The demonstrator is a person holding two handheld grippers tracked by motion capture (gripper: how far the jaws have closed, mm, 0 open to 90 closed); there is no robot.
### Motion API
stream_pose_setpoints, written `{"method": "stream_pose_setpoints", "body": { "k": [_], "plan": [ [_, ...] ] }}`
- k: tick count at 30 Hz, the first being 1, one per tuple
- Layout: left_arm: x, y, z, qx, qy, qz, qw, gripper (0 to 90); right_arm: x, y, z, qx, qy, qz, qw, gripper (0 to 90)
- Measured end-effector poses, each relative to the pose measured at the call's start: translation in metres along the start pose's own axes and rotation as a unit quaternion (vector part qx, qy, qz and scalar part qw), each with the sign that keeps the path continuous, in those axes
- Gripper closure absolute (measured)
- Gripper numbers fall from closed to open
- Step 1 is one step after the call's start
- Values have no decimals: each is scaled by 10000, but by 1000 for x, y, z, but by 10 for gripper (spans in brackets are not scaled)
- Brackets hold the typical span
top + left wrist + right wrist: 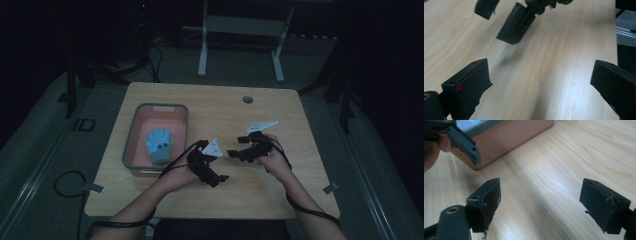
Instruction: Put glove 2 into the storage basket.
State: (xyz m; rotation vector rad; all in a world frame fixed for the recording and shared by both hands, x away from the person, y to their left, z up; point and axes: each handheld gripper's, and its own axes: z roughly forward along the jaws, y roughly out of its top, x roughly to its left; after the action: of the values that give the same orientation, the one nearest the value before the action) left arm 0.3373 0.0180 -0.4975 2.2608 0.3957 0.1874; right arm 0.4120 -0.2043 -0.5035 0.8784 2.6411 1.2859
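**Glove in the bin, both grippers empty over bare table**

Between the left gripper's [221,178] own jaws there is nothing but pale wood: in the left gripper view they stand spread wide, one low at the left, the other low at the right, with bare table [554,65] in the gap. Just beyond their tips, the right gripper [499,23] hangs tip to tip with it, near but not touching. Its jaws are likewise spread and hold nothing, as the right gripper view shows, with bare grain between them.

Farther out from the left gripper, on its outer side, sits the pink, grey-rimmed bin [131,142]; from the right gripper it lies beyond the left gripper, its pink wall [506,138] visible past that gripper's tip. Inside lies the blue glove [159,145], flat on the bin floor, well apart from both tools.

Judging by this layout, the putting-away looks finished: the glove rests wholly inside the bin, no gripper touches it, and I see nothing else loose on the table to collect. What may remain is only drawing the hands back.

The glove is light blue with darker spots across it, finger end towards the far wall, cuff towards the person; it looks soft and limp. Finer detail is too dim to tell.
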Motion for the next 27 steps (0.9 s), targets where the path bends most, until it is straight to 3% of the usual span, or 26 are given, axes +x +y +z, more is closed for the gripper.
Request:
{"method": "stream_pose_setpoints", "body": {
  "k": [10, 18, 25, 27],
  "plan": [
    [-15, 0, 35, 82, -212, 189, 9996, 25, -11, -35, -17, -14, -227, 229, 9995, 172],
    [-21, -2, 56, 91, -395, 219, 9989, 25, -14, -66, -20, 77, -331, 309, 9989, 172],
    [-25, -4, 68, 26, -426, 221, 9988, 25, -16, -79, -20, 25, -300, 354, 9989, 159],
    [-27, -5, 73, 62, -364, 304, 9989, 26, -15, -82, -20, 22, -308, 296, 9991, 156]
  ]
}}
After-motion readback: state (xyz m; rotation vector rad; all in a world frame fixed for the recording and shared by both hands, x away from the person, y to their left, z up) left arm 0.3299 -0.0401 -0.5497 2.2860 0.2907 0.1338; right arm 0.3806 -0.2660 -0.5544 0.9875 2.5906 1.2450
